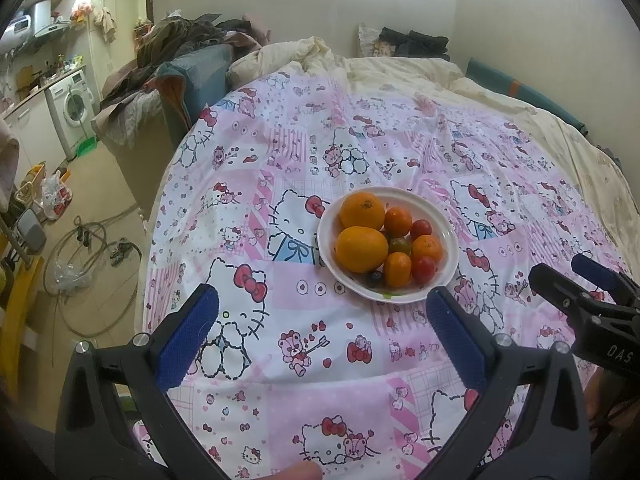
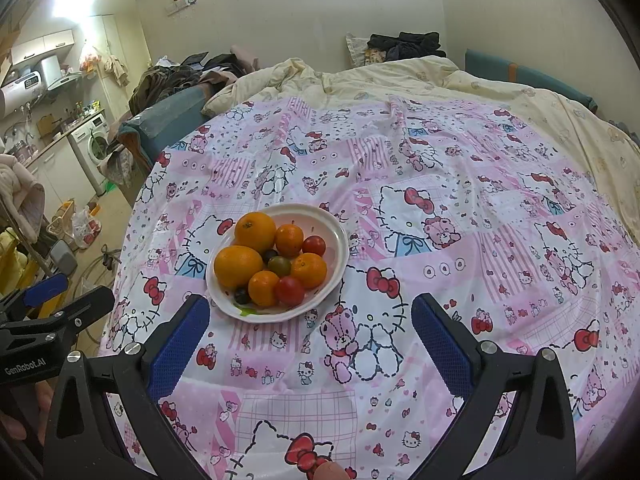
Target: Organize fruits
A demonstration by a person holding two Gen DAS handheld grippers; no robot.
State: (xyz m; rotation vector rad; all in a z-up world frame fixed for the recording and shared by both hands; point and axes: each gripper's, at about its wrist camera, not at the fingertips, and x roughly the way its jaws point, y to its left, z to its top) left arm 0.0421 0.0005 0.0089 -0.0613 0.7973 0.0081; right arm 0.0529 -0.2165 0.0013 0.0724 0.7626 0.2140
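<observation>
A white bowl (image 1: 448, 220) (image 2: 336, 232) rests on a bed covered by a pink cartoon-cat sheet. It holds two large oranges (image 1: 361, 249) (image 2: 238, 266), several small tangerines (image 1: 398, 222) (image 2: 289, 239), red cherry tomatoes (image 1: 424, 269) (image 2: 289, 291), a greenish tomato (image 1: 399, 245) (image 2: 279, 265) and a dark grape (image 1: 375, 278) (image 2: 241, 295). My left gripper (image 1: 322, 312) hovers open in front of the bowl, nothing between its blue pads. My right gripper (image 2: 310, 320) is also open and empty, with the bowl just ahead to its left. Each gripper shows at the edge of the other's view.
A cream duvet (image 1: 384, 68) and dark clothes (image 2: 404, 46) lie at the far end of the bed. Left of the bed are a clothes-piled sofa (image 1: 176, 64), a washing machine (image 1: 74, 106), cables and bags on the floor (image 1: 80, 240).
</observation>
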